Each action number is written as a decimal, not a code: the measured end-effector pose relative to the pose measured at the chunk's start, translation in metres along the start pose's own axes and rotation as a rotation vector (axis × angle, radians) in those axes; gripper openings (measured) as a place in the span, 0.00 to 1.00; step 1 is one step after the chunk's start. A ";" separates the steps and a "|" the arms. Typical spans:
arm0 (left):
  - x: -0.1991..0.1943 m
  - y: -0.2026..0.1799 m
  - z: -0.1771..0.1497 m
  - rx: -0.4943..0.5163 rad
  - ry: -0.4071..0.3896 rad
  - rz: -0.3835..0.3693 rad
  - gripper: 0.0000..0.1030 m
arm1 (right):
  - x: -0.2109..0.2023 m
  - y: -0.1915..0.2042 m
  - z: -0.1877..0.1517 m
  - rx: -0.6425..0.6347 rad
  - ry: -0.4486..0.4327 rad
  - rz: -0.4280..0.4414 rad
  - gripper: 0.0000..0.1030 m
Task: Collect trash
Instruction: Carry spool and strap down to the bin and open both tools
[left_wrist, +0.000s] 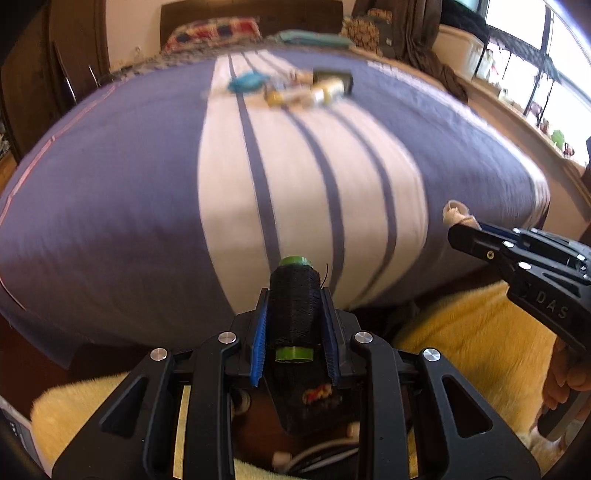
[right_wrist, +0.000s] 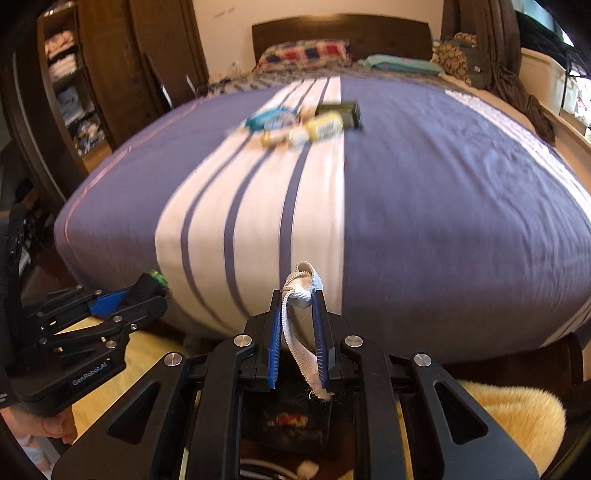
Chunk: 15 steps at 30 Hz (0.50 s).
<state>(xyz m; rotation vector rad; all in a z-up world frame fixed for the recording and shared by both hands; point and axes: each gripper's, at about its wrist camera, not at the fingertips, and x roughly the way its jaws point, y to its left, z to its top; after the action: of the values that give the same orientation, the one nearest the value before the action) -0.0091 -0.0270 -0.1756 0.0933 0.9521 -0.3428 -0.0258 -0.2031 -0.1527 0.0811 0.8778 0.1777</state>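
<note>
My left gripper is shut on a spool of black thread with green ends, held lengthwise between the blue pads. My right gripper is shut on a white zipper strip that hangs down between its pads. Each gripper shows in the other view: the right gripper at the right edge, the left gripper at the lower left. Both hover off the foot of the bed. A blurred pile of packets and wrappers lies far up the white stripes, well beyond both grippers.
The bed carries a purple cover with white stripes, with pillows at the headboard. A yellow fluffy rug lies on the floor below. A wooden wardrobe stands left, a window sill with clutter right.
</note>
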 end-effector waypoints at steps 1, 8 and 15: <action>0.007 0.001 -0.007 -0.003 0.025 0.001 0.24 | 0.005 0.001 -0.005 0.001 0.019 0.000 0.16; 0.047 0.005 -0.041 -0.052 0.152 -0.039 0.24 | 0.044 0.006 -0.034 0.027 0.157 0.046 0.16; 0.084 0.001 -0.059 -0.053 0.261 -0.100 0.24 | 0.086 0.000 -0.065 0.092 0.304 0.106 0.16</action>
<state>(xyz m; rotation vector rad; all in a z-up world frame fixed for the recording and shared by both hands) -0.0108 -0.0327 -0.2780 0.0422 1.2264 -0.4042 -0.0220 -0.1868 -0.2589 0.1907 1.1855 0.2529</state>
